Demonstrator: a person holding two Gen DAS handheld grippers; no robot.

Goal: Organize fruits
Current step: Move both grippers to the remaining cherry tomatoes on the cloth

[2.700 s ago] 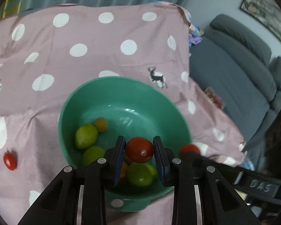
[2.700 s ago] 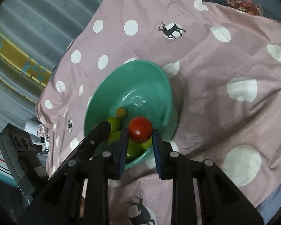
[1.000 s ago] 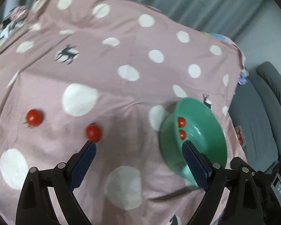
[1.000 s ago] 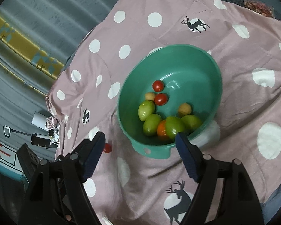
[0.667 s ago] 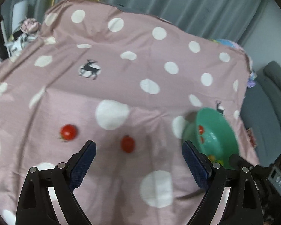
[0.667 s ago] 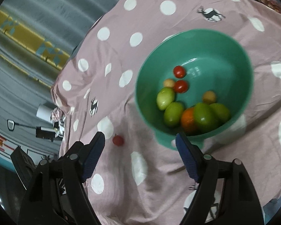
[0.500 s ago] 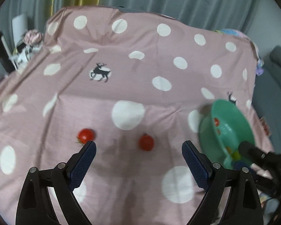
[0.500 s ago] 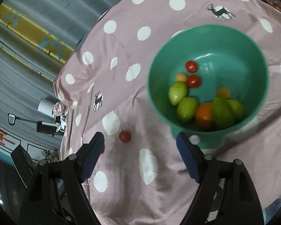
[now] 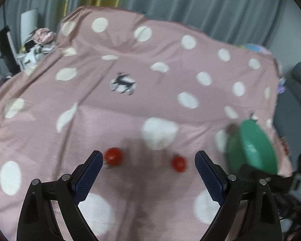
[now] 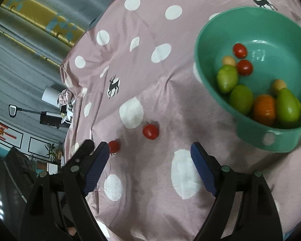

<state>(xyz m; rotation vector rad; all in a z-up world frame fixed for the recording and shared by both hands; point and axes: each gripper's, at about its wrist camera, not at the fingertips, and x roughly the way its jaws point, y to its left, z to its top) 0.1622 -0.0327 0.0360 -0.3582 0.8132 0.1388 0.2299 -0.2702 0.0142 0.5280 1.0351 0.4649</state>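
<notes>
Two red cherry tomatoes lie on the pink polka-dot cloth. In the left wrist view one tomato (image 9: pixel 113 156) sits just beside my left finger pad and the other tomato (image 9: pixel 179 163) lies toward the right pad. My left gripper (image 9: pixel 148 172) is open and empty above them. The green bowl (image 10: pixel 210 34) holds two red tomatoes (image 10: pixel 244 67), green fruits, an orange one and small yellow ones. My right gripper (image 10: pixel 147 165) is open and empty, with one tomato (image 10: pixel 150 131) ahead of it and the other tomato (image 10: pixel 114 146) by its left pad.
The green bowl also shows at the right in the left wrist view (image 9: pixel 256 146). A grey sofa (image 9: pixel 297 92) stands beyond the cloth's right edge. Curtains (image 9: pixel 170 2) hang behind. Clutter and a white cup (image 10: pixel 50 95) sit off the cloth's far left.
Both grippers let their tomatoes go into the bowl and opened. Both have swung left, away from the bowl, toward the two tomatoes on the cloth.
</notes>
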